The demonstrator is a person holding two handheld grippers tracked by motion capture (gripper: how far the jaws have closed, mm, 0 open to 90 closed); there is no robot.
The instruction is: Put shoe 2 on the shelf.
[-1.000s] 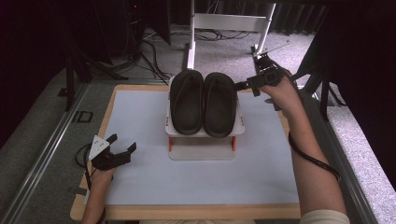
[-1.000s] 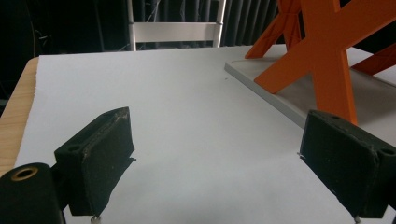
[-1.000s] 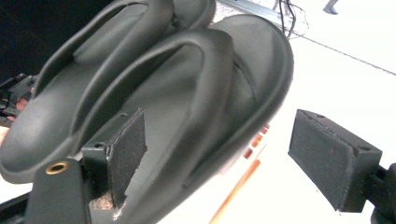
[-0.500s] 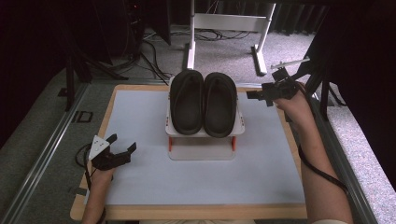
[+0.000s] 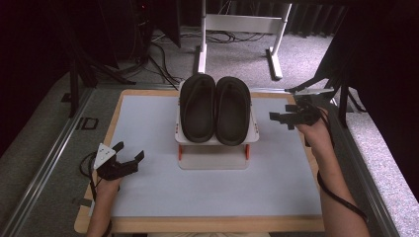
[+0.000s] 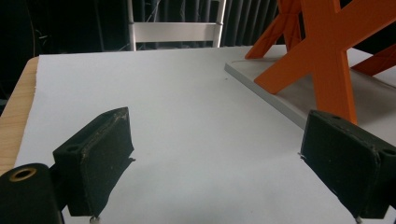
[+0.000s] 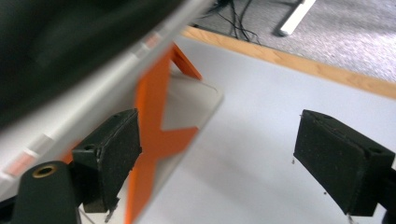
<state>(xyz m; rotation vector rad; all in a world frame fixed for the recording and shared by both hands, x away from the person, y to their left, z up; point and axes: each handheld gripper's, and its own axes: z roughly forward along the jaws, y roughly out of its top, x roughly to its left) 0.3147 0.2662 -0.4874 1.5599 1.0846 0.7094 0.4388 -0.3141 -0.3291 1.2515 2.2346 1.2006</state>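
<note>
Slippers (image 5: 215,108) sit on the rack (image 5: 215,140); right claw (image 5: 281,118), released and empty beside it, risks knocking the rack or nudging a slipper off if swung in carelessly.

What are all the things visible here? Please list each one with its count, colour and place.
slippers: 2, black, side by side on top of the rack, at the far middle of the table.
rack: 1, white shelf and base with orange X-shaped legs, standing on the mat.
mat: 1, pale grey-white, covering most of the table top.
table: 1, light wood edge around the mat.
white frame: 1, white, on the grey carpet beyond the table.
cables: several, black, on the carpet at the far left.
left claw: 1, black with a grey plate, open, near the left front edge of the mat.
right claw: 1, black, open, to the right of the rack, pointing toward it.
forearms: 2, coming in from the bottom.
</note>
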